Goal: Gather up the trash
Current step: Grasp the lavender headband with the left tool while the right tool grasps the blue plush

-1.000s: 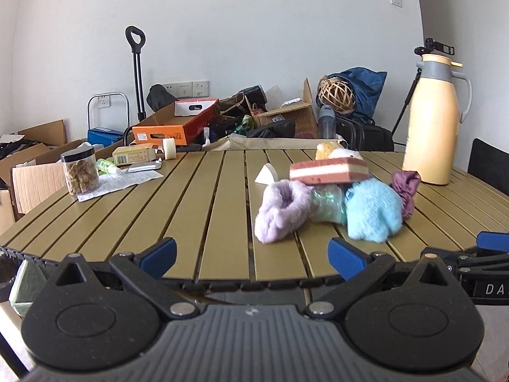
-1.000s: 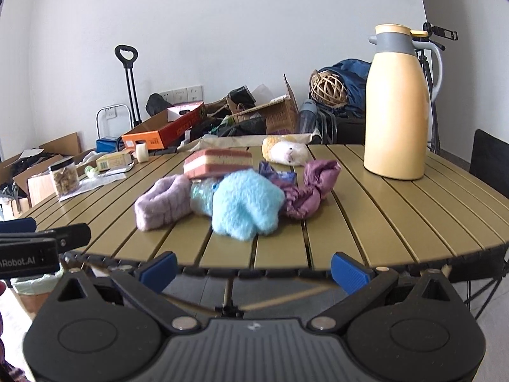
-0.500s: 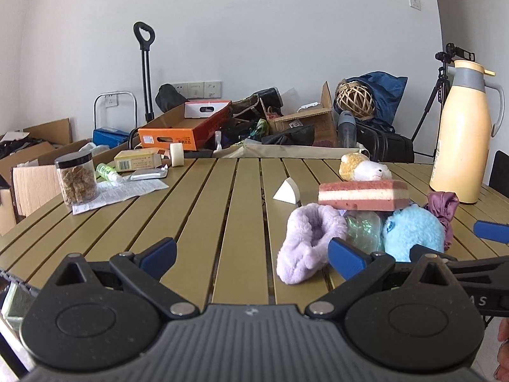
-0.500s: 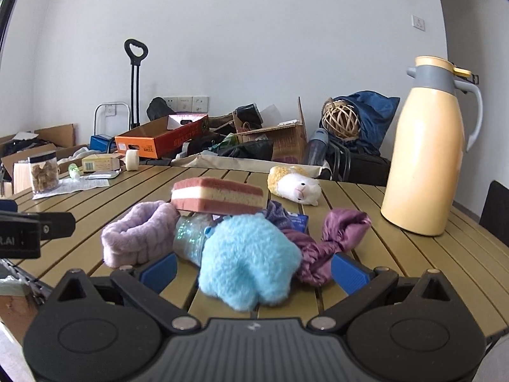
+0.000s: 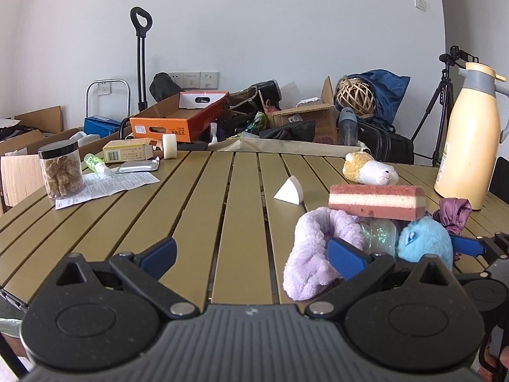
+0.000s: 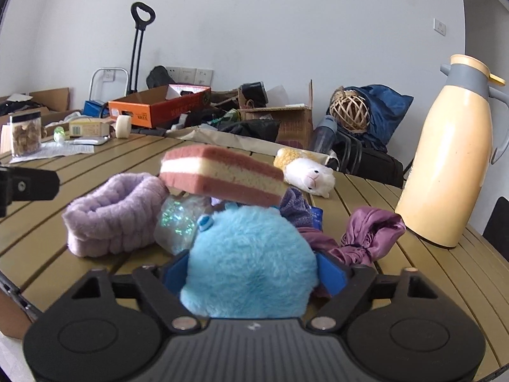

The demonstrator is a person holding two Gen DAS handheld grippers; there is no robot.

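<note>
Trash lies heaped near the front edge of the slatted counter: a blue plush, a purple band, a glittery wrapper, a striped sponge resting on top of the heap, and a crumpled purple cloth on the heap's right. The right gripper has the blue plush between its jaws, which have just been closing; the blue pads sit right against the plush's sides, though whether they press it yet I cannot tell. The left gripper hovers low over the counter with its jaws wide apart and nothing between them, its right pad in front of the purple band. Farther back sit a white wedge, a plush sheep and a cream jug. A jar stands on a paper at the far left.
</note>
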